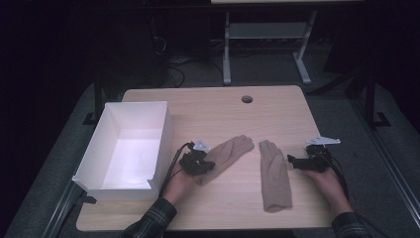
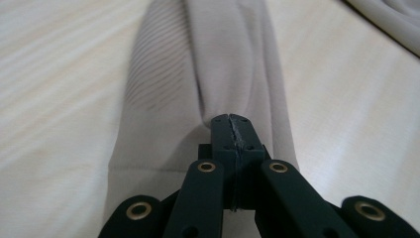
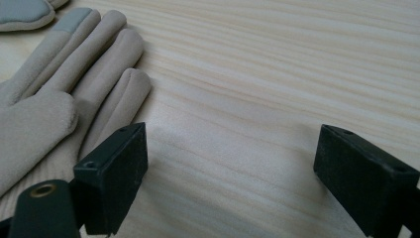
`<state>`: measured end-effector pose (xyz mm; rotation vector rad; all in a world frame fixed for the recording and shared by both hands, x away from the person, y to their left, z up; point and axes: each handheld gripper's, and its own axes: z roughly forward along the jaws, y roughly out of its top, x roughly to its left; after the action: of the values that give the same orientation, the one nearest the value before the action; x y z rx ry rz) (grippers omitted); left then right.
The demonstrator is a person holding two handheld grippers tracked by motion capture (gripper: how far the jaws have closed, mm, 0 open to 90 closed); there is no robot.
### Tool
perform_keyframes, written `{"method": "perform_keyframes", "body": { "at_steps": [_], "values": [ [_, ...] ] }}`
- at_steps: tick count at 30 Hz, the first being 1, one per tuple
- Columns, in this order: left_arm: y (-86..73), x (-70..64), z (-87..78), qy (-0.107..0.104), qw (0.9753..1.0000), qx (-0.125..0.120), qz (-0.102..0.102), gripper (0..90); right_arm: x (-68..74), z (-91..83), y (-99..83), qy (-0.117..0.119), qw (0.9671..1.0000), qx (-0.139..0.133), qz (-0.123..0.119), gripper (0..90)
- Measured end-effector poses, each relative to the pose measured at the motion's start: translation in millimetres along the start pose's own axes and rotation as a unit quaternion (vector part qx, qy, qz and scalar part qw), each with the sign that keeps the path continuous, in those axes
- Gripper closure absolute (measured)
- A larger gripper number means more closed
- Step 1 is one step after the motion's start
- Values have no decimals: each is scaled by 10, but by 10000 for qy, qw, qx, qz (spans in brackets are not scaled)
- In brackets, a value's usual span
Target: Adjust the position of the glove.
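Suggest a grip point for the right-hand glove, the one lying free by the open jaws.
Take the right glove at its cuff, the wide end nearest the person, coming from its right side, where the right gripper waits with jaws open. It lies flat on the table, fingers pointing away, so probably pinch the edge of the cuff. The left gripper has its glove the same way.

Bare table [image 1: 277,106] beyond both gloves; white box [image 1: 130,145] (tall-walled) blocks left.
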<state>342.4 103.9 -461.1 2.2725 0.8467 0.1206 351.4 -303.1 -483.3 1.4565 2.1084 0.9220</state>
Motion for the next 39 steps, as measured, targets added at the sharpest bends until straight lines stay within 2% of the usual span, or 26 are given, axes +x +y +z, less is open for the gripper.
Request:
{"method": "perform_keyframes", "body": {
  "at_steps": [6, 8, 12, 15, 17, 24, 28, 30, 32, 33, 34, 35, 38, 39],
  "values": [
    [-54, -177, 21, -414, 9991, -33, 113, 896, 0, 0, 0, 1, 10000, -1, 1, 129],
    [-60, -229, 31, -474, 9988, -68, 80, 896, 0, 0, 0, 0, 10000, -1, 0, 129],
    [-65, -337, 51, -663, 9976, -36, 185, 896, 0, 0, 0, 1, 10000, 2, 1, 128],
    [-61, -389, 67, -718, 9972, -40, 192, 896, 0, 0, 0, 2, 10000, 1, 1, 128],
    [-56, -441, 99, -841, 9961, -63, 275, 896, 0, 1, 0, 2, 10000, 0, 0, 128],
    [-34, -536, 152, -974, 9944, -105, 399, 895, 0, 1, 0, 3, 10000, 2, -3, 127],
    [-7, -541, 134, -981, 9941, -149, 442, 865, 1, 0, 0, 4, 10000, 2, -1, 127],
    [8, -522, 93, -917, 9946, -183, 455, 842, 1, 0, 1, 4, 10000, 3, 0, 127],
    [24, -481, 40, -870, 9948, -238, 477, 782, 1, 1, 1, 5, 10000, 2, 0, 127],
    [32, -464, 18, -811, 9952, -286, 458, 782, 1, 1, 0, 4, 10000, 1, -2, 127],
    [42, -439, -7, -772, 9955, -325, 451, 735, 1, 1, 0, 5, 10000, 1, -3, 127],
    [50, -408, -29, -731, 9956, -344, 467, 735, 1, 1, 0, 5, 10000, 1, -3, 127],
    [87, -324, -84, -527, 9967, -385, 492, 663, 1, 1, 0, 7, 10000, 1, -4, 127],
    [97, -293, -96, -493, 9965, -383, 554, 610, 1, 1, 0, 8, 10000, 2, -5, 127]
  ]
}}
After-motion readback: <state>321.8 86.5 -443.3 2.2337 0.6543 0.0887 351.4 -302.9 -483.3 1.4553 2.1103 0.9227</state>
